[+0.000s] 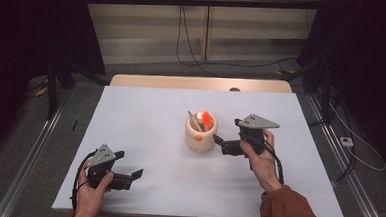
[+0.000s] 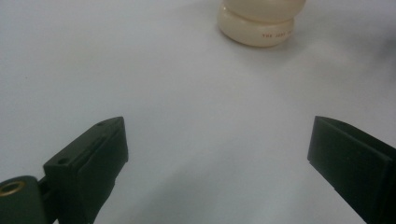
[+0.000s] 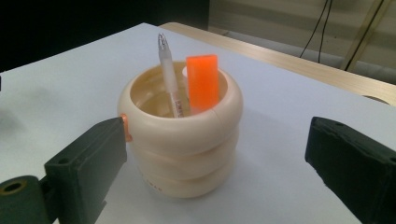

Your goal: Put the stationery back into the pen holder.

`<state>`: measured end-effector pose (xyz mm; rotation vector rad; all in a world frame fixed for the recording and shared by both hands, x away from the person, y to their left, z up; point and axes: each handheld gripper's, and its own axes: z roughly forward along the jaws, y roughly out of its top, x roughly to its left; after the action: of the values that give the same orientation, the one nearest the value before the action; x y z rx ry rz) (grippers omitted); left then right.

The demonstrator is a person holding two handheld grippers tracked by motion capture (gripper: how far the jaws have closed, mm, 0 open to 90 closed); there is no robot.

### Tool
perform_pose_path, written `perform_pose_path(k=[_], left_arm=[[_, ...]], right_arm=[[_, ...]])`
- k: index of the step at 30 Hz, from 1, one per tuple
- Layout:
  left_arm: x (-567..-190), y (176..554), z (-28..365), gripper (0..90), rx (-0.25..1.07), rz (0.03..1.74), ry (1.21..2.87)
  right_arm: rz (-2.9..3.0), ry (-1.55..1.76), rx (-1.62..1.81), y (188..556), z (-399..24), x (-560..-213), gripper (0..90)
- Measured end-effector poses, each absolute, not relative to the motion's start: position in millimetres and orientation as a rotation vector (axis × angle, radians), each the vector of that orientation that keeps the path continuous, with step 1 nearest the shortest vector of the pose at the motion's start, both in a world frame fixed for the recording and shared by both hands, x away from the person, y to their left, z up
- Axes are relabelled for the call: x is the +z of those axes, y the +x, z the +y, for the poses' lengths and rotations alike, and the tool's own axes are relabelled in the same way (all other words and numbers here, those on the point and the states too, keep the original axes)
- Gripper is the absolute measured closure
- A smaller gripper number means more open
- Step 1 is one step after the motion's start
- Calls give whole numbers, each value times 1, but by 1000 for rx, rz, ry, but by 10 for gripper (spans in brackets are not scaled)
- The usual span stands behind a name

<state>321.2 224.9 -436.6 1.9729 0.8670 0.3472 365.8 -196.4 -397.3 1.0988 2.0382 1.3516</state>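
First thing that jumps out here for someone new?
The cream ringed pen holder at the middle of the white table, with an orange block and a white pen standing in it. The right gripper sits open just beside it; the left gripper waits open near the front left edge.

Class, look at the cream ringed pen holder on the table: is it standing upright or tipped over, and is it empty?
Upright and not empty. The pen holder stands on its base with its mouth facing up, and a white pen and an orange marker stick out of it.
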Motion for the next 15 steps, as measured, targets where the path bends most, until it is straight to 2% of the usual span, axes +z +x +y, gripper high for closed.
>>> perform_pose_path(k=[15], left_arm=[[-436,321,224,49,349,860,1975]], right_arm=[[1977,1134,1331,344,-222,-413,54]])
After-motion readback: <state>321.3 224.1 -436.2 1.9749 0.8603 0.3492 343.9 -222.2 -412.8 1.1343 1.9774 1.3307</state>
